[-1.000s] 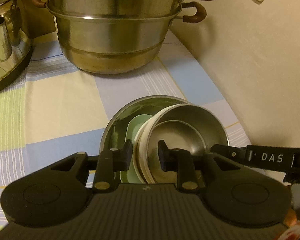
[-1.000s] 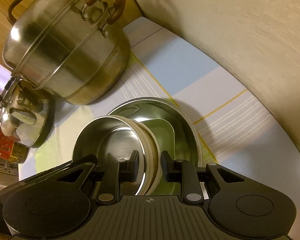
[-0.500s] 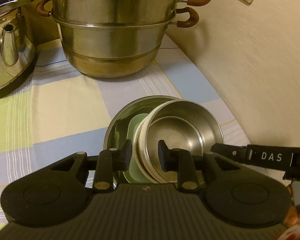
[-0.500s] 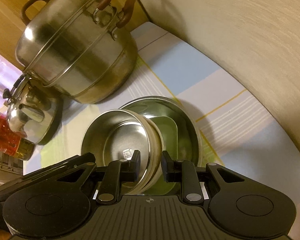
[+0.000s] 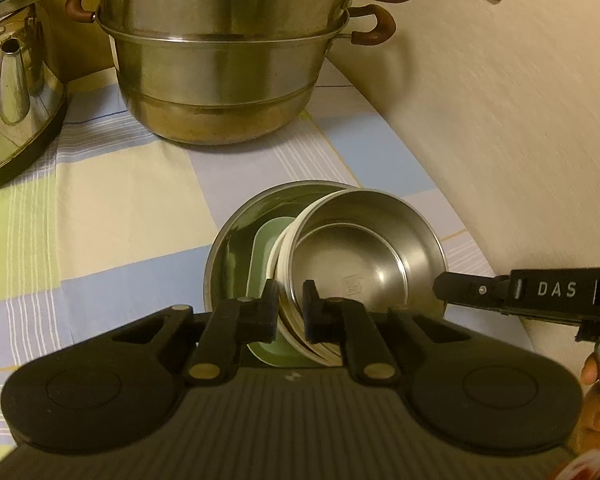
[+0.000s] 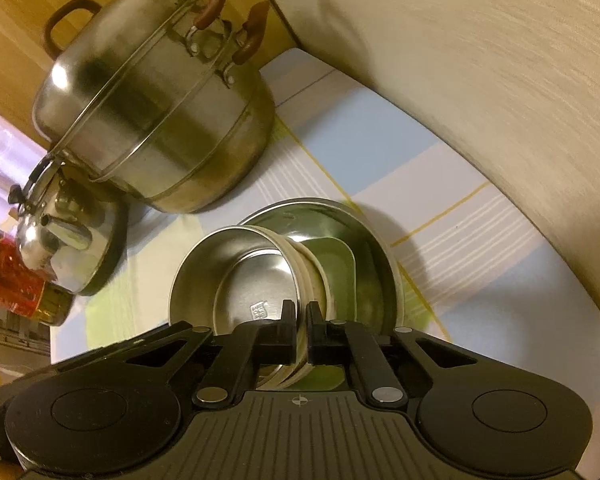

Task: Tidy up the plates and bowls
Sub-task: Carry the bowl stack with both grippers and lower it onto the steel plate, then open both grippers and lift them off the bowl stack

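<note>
Both grippers are clamped on the same small stack of steel bowls (image 5: 364,264). The left gripper (image 5: 290,310) has just closed its jaws over the stack's near-left rim, one pad inside the top bowl and one outside the cream-edged rims. The right gripper (image 6: 301,330) has likewise just closed on the rim at the opposite side; in the left wrist view its finger shows at the bowl's right edge.

The stack sits tilted inside a wide steel basin (image 5: 236,248), leaning on a pale green rectangular dish (image 5: 266,248) that lies in the basin. The basin rests on the checked tablecloth (image 5: 120,208), near the wall on the right, with a two-tier steamer pot (image 5: 228,72) far behind and a kettle (image 5: 12,92) at far left.

Risks, as judged: the pads hold only thin, slick rims, so uneven lifting could let a nested bowl slip free or the stack pivot and drop. The lower bowl could also catch the green dish and drag it.

Orientation: the stack's mouth faces up, tipped to the right in the left wrist view. Being round, it has no long axis; the green dish's long side runs near to far.
</note>
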`<state>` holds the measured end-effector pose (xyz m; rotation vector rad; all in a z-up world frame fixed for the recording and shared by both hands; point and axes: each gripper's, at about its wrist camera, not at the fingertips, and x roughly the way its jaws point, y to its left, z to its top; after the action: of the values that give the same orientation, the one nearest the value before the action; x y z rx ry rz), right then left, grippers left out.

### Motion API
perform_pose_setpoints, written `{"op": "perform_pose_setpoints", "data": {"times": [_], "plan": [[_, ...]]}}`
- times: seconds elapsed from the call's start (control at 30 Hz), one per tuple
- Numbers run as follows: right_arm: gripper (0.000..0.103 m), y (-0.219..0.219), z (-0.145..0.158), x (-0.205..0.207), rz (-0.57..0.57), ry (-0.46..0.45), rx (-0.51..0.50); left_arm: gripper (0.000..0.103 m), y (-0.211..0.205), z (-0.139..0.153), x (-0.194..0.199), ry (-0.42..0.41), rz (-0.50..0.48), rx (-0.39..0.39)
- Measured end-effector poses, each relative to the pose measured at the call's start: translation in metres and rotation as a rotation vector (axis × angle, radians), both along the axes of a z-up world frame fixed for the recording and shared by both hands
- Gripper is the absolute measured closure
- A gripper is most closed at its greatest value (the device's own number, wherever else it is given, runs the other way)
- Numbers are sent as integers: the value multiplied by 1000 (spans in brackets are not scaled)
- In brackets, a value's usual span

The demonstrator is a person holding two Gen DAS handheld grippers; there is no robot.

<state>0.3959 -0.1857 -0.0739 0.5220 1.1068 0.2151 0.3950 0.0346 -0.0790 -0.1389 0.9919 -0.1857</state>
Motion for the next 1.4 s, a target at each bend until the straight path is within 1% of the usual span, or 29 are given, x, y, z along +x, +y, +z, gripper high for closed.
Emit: {"op": "perform_pose_setpoints", "data": {"times": [0.23, 0.3, 0.73, 0.9, 1.03, 1.1, 1.13, 1.17, 1.2, 1.23, 1.27, 1.4], "plan": [[98, -5, -1, 3, -41, 52, 42, 93, 0, 2, 2, -4, -4, 3], [99, -9, -2, 4, -60, 73, 77, 93, -2, 4, 1, -12, -8, 9], [98, -29, -13, 7, -163, 170, 218, 93, -3, 6, 0, -20, -4, 4], [98, -26, -9, 5, -129, 130, 192, 93, -4, 8, -4, -29, 1, 16], [97, -21, 0, -1, -87, 77, 143, 93, -4, 15, -11, -53, 10, 24], [94, -19, 8, -7, -62, 33, 115, 92, -4, 21, -17, -69, 15, 31], [88, -19, 11, -10, -52, 14, 106, 92, -4, 25, -21, -81, 14, 34], [74, -19, 15, -14, -42, -5, 98, 90, -4, 29, -26, -94, 13, 38], [67, -20, 19, -21, -33, -31, 93, 88, -4, 34, -32, -108, 12, 44], [57, -20, 23, -26, -25, -55, 88, 87, -3, 38, -38, -122, 9, 49], [54, -21, 26, -33, -17, -78, 83, 87, -3, 42, -45, -136, 7, 55], [53, -24, 38, -65, 26, -162, 64, 85, 1, 59, -81, -177, 0, 63]]}}
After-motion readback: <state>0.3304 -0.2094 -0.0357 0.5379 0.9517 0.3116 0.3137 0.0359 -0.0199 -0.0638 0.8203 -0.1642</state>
